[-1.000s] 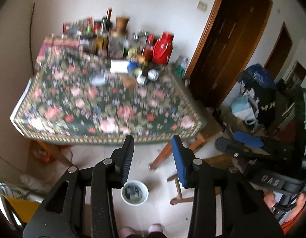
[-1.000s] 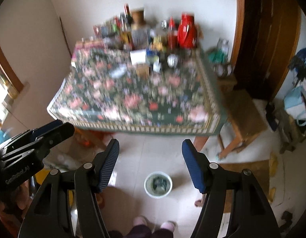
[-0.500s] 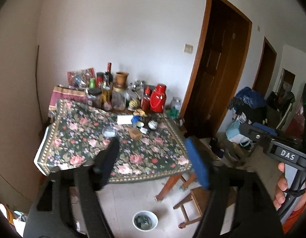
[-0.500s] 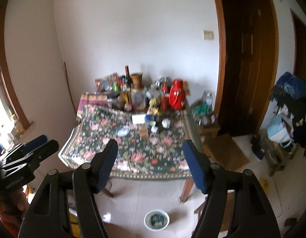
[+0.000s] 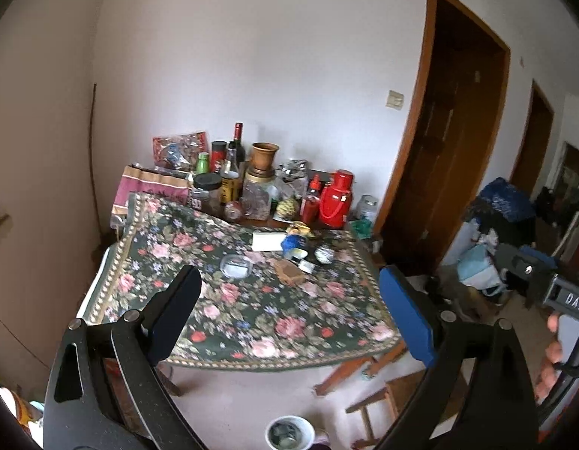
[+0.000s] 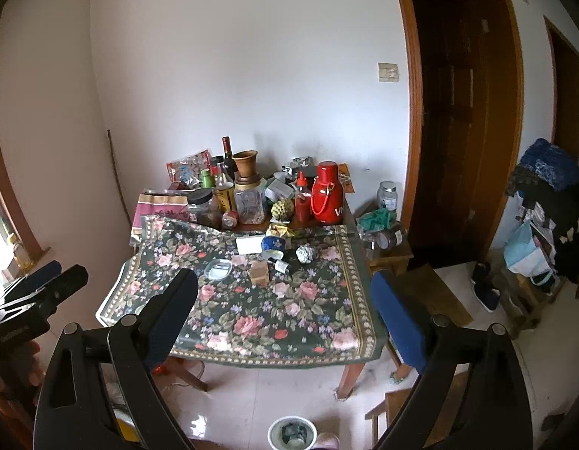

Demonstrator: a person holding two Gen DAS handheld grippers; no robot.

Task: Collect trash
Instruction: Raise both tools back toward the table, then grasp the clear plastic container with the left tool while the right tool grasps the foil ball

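A floral-clothed table (image 5: pixel 252 360) (image 6: pixel 270 352) stands ahead of me. On its far half lie a crumpled foil ball (image 6: pixel 305 254) (image 5: pixel 324 254), a brown crumpled wad (image 6: pixel 260 273), a blue round tin (image 6: pixel 273 243), a white box (image 6: pixel 249 244) and a clear ashtray (image 6: pixel 218 268). A small white bin (image 6: pixel 292 433) (image 5: pixel 289 433) holding scraps sits on the floor below me. My left gripper (image 5: pixel 289 277) and right gripper (image 6: pixel 284 277) hang in the air short of the table. Both have their jaws opening wide, with nothing between them.
Bottles, jars, a clay pot (image 6: pixel 245 161) and a red thermos (image 6: pixel 328 197) crowd the table's back edge. A low wooden stool (image 6: pixel 387 258) with jars stands right of the table, beside dark doors. Bags and clothes (image 6: pixel 544 225) pile up at far right.
Both grippers have risen and tipped upward, so the table top and wall now fill the views and the bin has dropped to the bottom edge. Both pairs of jaws have spread wider.
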